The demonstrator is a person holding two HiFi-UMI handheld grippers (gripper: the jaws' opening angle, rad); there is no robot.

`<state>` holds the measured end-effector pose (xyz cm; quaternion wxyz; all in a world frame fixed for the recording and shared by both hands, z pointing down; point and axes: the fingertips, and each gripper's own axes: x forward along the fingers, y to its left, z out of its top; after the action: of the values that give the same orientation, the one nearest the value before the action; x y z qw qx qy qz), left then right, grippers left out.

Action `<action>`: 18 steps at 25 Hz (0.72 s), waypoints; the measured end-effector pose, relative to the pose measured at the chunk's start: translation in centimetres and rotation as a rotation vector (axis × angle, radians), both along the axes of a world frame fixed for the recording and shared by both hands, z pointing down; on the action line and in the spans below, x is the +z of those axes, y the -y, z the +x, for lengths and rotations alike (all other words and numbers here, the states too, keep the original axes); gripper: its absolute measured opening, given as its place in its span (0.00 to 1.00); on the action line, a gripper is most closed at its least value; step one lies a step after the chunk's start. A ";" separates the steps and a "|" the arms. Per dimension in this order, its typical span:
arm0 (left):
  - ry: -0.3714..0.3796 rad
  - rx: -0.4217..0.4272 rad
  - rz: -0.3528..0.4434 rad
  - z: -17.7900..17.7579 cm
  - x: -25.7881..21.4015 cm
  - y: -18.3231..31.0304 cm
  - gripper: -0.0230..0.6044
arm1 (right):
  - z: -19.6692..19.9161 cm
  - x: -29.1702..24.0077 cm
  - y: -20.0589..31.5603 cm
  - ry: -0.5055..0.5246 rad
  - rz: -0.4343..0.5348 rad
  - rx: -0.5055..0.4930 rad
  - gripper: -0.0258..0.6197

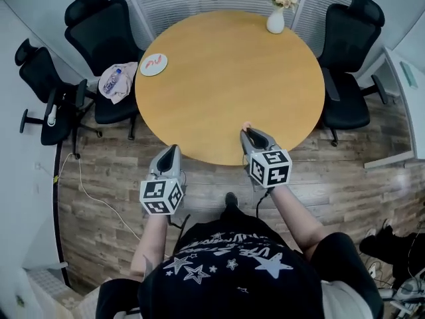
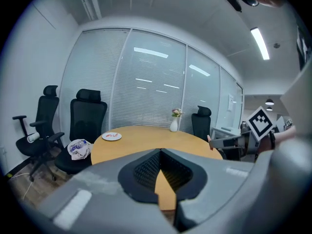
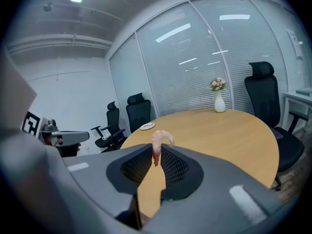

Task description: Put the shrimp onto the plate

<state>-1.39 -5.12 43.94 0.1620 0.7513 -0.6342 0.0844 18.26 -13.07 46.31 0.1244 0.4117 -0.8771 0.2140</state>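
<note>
A pink shrimp (image 3: 159,144) sticks up between the jaws of my right gripper (image 3: 157,156), which is shut on it. In the head view that right gripper (image 1: 248,131) hangs over the near edge of the round wooden table (image 1: 229,78), the shrimp (image 1: 246,125) showing at its tip. The white plate (image 1: 153,64) lies at the table's far left edge, with red pieces on it; it appears small in the right gripper view as the plate (image 3: 147,126) and in the left gripper view as the plate (image 2: 112,136). My left gripper (image 1: 170,153) is shut and empty, just off the table's near edge.
A white vase with flowers (image 1: 277,12) stands at the table's far side. Black office chairs (image 1: 103,28) ring the table; one at the left holds a crumpled bag (image 1: 117,82). A white desk (image 1: 406,92) is at the right. Wood floor lies below.
</note>
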 end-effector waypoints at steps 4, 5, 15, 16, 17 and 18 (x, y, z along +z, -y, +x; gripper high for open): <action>0.022 -0.066 0.009 -0.7 -0.6 1.9 0.04 | -0.1 -0.4 3.2 0.022 0.008 -0.037 0.13; 0.027 -0.079 0.012 -0.8 -0.8 2.2 0.04 | 0.0 -0.5 3.9 0.029 0.010 -0.039 0.13; 0.052 -0.182 0.024 -2.4 -1.5 1.6 0.04 | -0.8 -0.8 5.2 0.034 0.004 -0.101 0.13; 0.051 -0.187 0.024 -2.6 -1.5 1.5 0.04 | -1.0 -1.0 5.2 0.036 0.006 -0.106 0.13; 0.051 -0.189 0.026 -2.8 -1.5 1.6 0.04 | -1.2 -1.1 5.2 0.036 0.010 -0.110 0.13; 0.052 -0.190 0.030 -2.9 -1.7 1.8 0.04 | -1.4 -1.3 5.2 0.037 0.014 -0.113 0.13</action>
<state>-4.31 -6.87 42.28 0.1414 0.6876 -0.7079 0.0785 16.88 -18.31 44.97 0.1173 0.3584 -0.9025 0.2080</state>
